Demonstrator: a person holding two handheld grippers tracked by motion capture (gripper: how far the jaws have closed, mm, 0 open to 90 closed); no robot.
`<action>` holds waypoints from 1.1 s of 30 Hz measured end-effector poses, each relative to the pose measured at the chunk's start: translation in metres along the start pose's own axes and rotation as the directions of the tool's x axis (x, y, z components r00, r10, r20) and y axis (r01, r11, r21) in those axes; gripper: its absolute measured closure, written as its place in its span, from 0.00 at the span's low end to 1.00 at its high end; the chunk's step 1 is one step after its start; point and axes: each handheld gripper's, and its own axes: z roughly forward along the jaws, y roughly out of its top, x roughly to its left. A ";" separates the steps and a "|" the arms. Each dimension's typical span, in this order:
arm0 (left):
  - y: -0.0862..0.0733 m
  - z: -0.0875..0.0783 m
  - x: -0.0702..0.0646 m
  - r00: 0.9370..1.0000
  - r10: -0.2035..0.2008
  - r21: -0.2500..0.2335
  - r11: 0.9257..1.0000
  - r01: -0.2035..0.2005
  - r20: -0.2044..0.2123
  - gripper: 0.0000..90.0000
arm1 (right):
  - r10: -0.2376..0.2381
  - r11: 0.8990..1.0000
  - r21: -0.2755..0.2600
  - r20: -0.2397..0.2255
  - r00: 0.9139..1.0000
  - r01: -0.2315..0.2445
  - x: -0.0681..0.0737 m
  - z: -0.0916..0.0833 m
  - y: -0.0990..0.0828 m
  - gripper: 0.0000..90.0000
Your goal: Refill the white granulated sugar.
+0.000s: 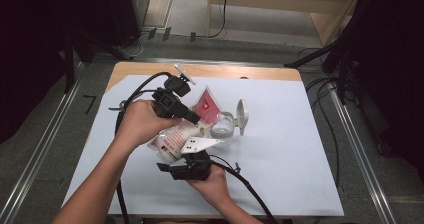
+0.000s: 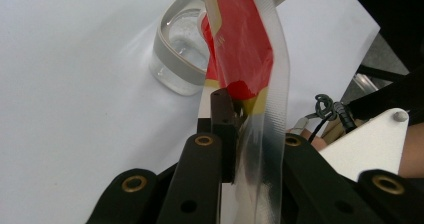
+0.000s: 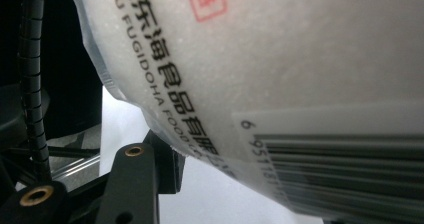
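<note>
Bag [image 1: 176, 138]: we see it held above the table's middle, between both grippers.
Left gripper [image 1: 192, 118]: pinched tight on the bag's red top.
Right gripper [image 1: 192, 159]: clasping the bag's white bottom.
Jar [image 1: 222, 126]: open, just right of the bag.
Table [image 1: 280, 134]: white sheet; grey floor beyond.
Right gripper view: barcode [image 3: 345, 169], print.

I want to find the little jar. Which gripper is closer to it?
Left. The left gripper pinches the bag top right beside the jar; the right gripper holds the bag's bottom, farther away.
</note>
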 end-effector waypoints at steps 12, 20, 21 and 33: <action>0.004 0.001 0.001 1.000 -0.007 -0.009 1.000 0.007 0.002 0.94 | 0.034 0.999 -0.007 0.008 0.999 -0.034 -0.003 -0.003 0.004 0.60; 0.000 0.001 0.003 0.999 -0.033 -0.013 0.999 0.033 0.013 0.87 | 0.068 0.997 -0.023 -0.032 0.997 -0.068 -0.010 -0.007 0.004 0.65; 0.000 0.001 0.003 0.999 -0.038 -0.014 0.999 0.038 0.012 0.87 | 0.066 0.998 -0.021 -0.029 0.997 -0.067 -0.010 -0.007 0.003 0.65; 0.011 0.002 -0.005 0.999 -0.036 0.044 0.998 0.036 -0.011 0.95 | 0.077 0.996 -0.031 -0.058 0.995 -0.079 -0.003 -0.009 0.007 0.60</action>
